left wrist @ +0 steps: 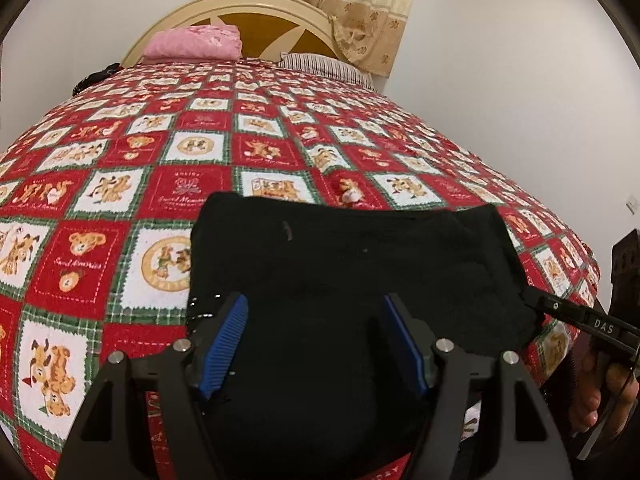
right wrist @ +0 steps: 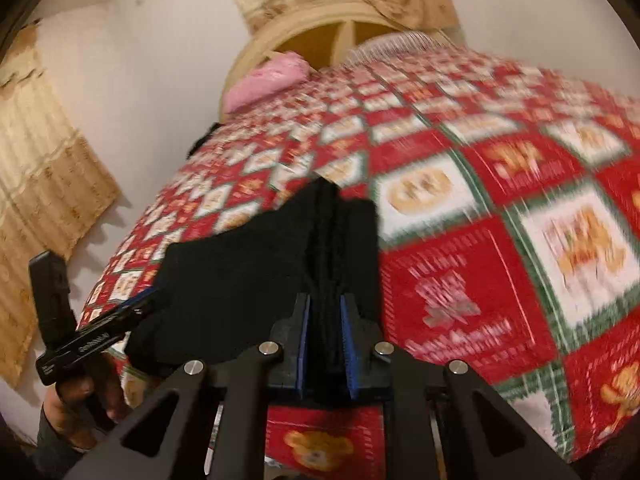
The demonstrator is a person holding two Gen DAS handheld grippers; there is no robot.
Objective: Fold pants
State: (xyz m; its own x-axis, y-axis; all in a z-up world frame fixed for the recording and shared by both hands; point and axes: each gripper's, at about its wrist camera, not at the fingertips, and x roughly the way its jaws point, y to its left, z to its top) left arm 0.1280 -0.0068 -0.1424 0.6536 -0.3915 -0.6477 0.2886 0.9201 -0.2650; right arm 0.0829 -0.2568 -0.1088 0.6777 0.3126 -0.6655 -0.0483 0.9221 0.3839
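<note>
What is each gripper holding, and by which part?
Right gripper pinches the black pants at their right edge. Left gripper is open over them, holding nothing.

pants (left wrist: pixel 340 272): black; bedspread (left wrist: pixel 120 184): red-white-green teddy-bear checks; folded blanket (left wrist: pixel 192 42): pink; pillow (left wrist: pixel 324 66): apparently striped

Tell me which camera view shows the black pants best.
The left wrist view. There the black pants lie sharp on the bedspread, with the far edge and both far corners visible between the open left gripper. The right wrist view is motion-blurred and shows only one end, bunched in the shut right gripper.
</note>
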